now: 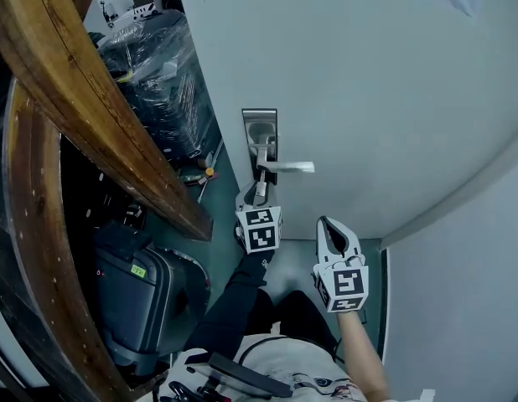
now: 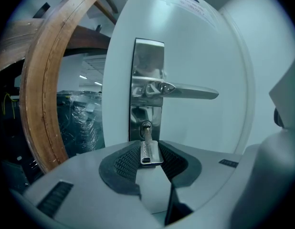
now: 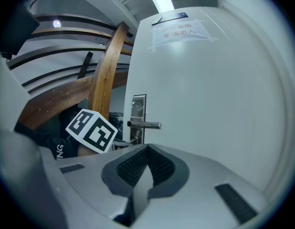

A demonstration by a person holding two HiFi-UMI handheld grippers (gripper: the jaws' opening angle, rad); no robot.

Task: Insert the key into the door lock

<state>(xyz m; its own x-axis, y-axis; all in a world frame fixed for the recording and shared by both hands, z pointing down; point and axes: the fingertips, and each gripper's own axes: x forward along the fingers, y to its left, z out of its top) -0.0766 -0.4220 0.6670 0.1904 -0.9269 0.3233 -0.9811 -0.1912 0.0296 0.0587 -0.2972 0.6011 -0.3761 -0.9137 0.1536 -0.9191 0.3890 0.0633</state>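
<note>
the left gripper is held out forward on a stretched arm in a dark sleeve, its jaws closed on the key. the right gripper sits nearer the body on a bare forearm, jaws pressed together, nothing between them.

The key sits in the lock below the handle, wooden rail to the left

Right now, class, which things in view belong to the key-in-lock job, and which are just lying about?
Belong to the job: key, held in the left gripper jaws; keyhole; lock plate; door.
Lying about: suitcase; plastic-wrapped stack; wooden beam; right gripper, shut and idle.
</note>
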